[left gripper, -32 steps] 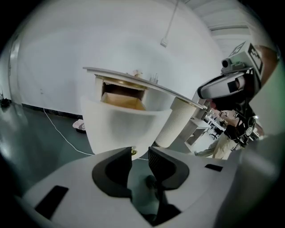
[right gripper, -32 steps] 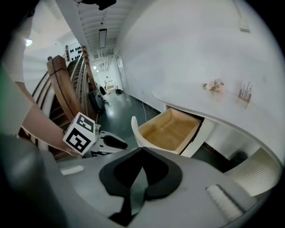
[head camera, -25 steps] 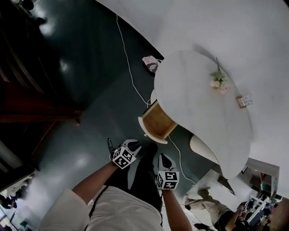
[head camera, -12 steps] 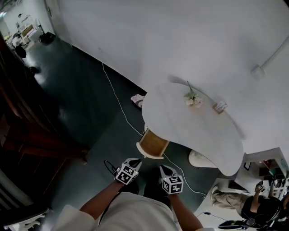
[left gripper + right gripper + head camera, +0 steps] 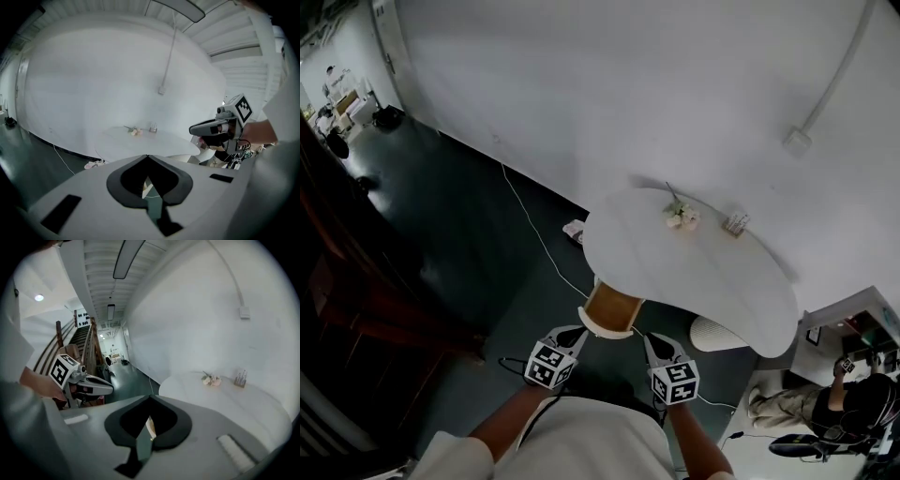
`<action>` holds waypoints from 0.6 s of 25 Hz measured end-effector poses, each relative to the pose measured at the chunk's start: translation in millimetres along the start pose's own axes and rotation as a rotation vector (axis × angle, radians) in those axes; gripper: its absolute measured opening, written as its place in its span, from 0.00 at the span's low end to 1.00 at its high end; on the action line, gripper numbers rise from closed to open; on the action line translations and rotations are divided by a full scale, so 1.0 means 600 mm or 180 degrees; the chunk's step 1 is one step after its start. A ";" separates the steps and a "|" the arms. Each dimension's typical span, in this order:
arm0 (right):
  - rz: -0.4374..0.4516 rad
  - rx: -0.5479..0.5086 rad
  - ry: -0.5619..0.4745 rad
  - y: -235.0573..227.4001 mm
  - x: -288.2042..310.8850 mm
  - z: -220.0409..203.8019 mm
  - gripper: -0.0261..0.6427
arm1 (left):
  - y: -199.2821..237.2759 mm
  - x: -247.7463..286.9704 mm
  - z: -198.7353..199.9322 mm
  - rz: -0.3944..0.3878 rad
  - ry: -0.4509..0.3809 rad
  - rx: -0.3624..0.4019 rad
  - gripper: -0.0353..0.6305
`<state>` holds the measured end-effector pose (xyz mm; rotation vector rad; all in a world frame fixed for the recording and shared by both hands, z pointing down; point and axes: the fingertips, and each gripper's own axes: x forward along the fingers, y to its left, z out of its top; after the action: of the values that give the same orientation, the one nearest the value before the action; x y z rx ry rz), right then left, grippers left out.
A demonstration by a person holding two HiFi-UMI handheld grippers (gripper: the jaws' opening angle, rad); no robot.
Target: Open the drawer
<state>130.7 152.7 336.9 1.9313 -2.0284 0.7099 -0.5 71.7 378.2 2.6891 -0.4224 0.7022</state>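
Though floor dark, table white.

Person in a pale short-sleeved shirt. The left gripper and right gripper are light grey, each with dark-lined fingers and a white cube printed with black square markers. A thin black cable trails from the left one.

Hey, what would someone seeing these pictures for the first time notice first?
The white rounded table dominates the middle of the head view, with a small flower sprig on top. Under its near edge a wooden drawer stands pulled open over the dark floor. At the bottom, the left claw, just closed on nothing, and the right claw, also shut, point toward it.
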 end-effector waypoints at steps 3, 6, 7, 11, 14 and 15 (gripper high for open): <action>0.0068 -0.0119 -0.0164 0.000 -0.029 0.032 0.06 | -0.018 -0.023 0.035 0.0091 -0.0194 -0.0026 0.06; 0.0127 -0.0294 -0.0282 -0.005 -0.058 0.060 0.06 | -0.036 -0.042 0.072 0.0197 -0.0393 -0.0060 0.06; 0.0149 -0.0354 -0.0320 -0.006 -0.067 0.070 0.06 | -0.042 -0.050 0.084 0.0227 -0.0458 -0.0063 0.06; 0.0244 -0.0529 -0.0488 -0.015 -0.100 0.113 0.06 | -0.063 -0.077 0.127 0.0324 -0.0642 0.0020 0.06; 0.0293 -0.0612 -0.0600 -0.023 -0.121 0.142 0.06 | -0.073 -0.094 0.151 0.0383 -0.0727 0.0066 0.06; 0.0309 -0.0644 -0.0642 -0.024 -0.126 0.151 0.06 | -0.075 -0.098 0.158 0.0405 -0.0759 0.0077 0.06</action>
<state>165.1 172.0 224.6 1.8632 -2.2279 0.3241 5.9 87.6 259.3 2.7985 -0.6532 0.4220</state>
